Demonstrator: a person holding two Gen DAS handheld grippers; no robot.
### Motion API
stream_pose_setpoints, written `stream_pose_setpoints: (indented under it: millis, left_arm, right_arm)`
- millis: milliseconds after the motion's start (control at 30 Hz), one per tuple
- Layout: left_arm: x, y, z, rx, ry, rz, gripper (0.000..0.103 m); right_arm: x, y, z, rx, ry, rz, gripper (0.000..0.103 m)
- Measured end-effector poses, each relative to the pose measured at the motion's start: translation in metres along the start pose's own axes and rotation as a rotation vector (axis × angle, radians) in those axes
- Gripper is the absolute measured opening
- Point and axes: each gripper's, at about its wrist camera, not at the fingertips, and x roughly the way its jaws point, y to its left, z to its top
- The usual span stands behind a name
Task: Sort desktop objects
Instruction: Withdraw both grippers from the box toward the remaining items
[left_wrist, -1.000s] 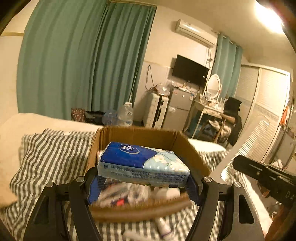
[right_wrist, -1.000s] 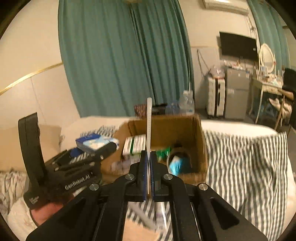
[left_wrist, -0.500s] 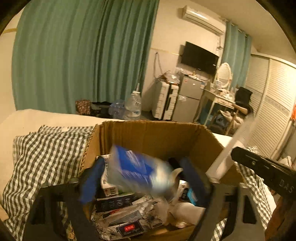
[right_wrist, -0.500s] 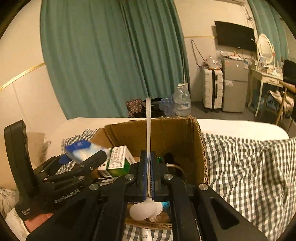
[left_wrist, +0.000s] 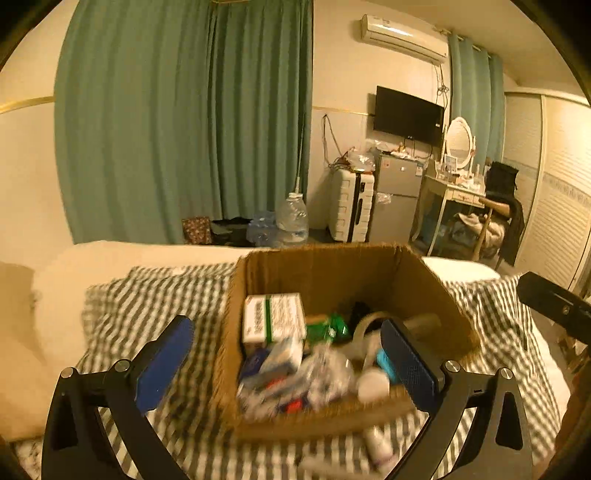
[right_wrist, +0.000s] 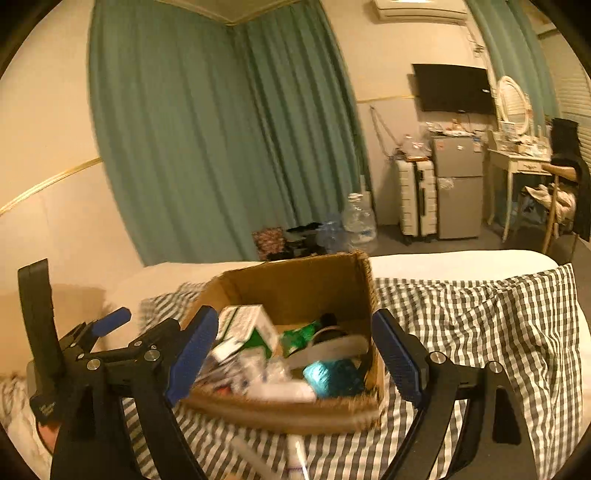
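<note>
Covering the bed, the checked cloth (right_wrist: 480, 317) carries the cardboard box (left_wrist: 332, 269), crammed. Both the left gripper (left_wrist: 288, 363) and right gripper (right_wrist: 295, 354) gape wide, empty. Tubes (left_wrist: 376, 448) at six o'clock risk being overlooked or knocked.

A brown cardboard box (left_wrist: 332, 273) sits on a grey-and-white checked blanket (left_wrist: 147, 302). Inside: a white carton with green stripes (left_wrist: 273, 317), a green packet (left_wrist: 327, 328) and a teal bundle (right_wrist: 334, 376) (blurred). Teal-green curtains (left_wrist: 184, 122) hang behind; the black grippers carry blue pads (left_wrist: 164, 363).
</note>
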Motion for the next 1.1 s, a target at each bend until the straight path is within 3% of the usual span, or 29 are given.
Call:
stream_pose_setpoints:
  millis: [200,333,500,633,967,1100]
  left_arm:
    - [-0.043,0.004,-0.062,-0.015,0.072,0.043,0.103]
    - [-0.04,0.008,-0.115,-0.022,0.155,0.088,0.103]
    - [-0.017,0.013,-0.158,-0.084,0.234,0.15,0.103]
    - [0.001,0.02,-0.173,-0.139,0.268,0.158,0.103]
    - [0.034,0.043,-0.186,-0.244,0.327,0.176,0.103]
    - [0.038,0.049,-0.189,-0.274,0.335,0.178,0.103]
  right_arm:
    - [-0.031,0.03,-0.058,-0.157,0.113,0.072,0.087]
    - [-0.025,0.047,-0.116,-0.272,0.238,0.11,0.087]
    - [0.002,0.051,-0.169,-0.349,0.383,0.159,0.087]
    - [0.029,0.056,-0.191,-0.379,0.476,0.208,0.087]
    - [0.079,0.069,-0.207,-0.544,0.593,0.314,0.088]
    - [0.087,0.072,-0.214,-0.636,0.634,0.33,0.095]
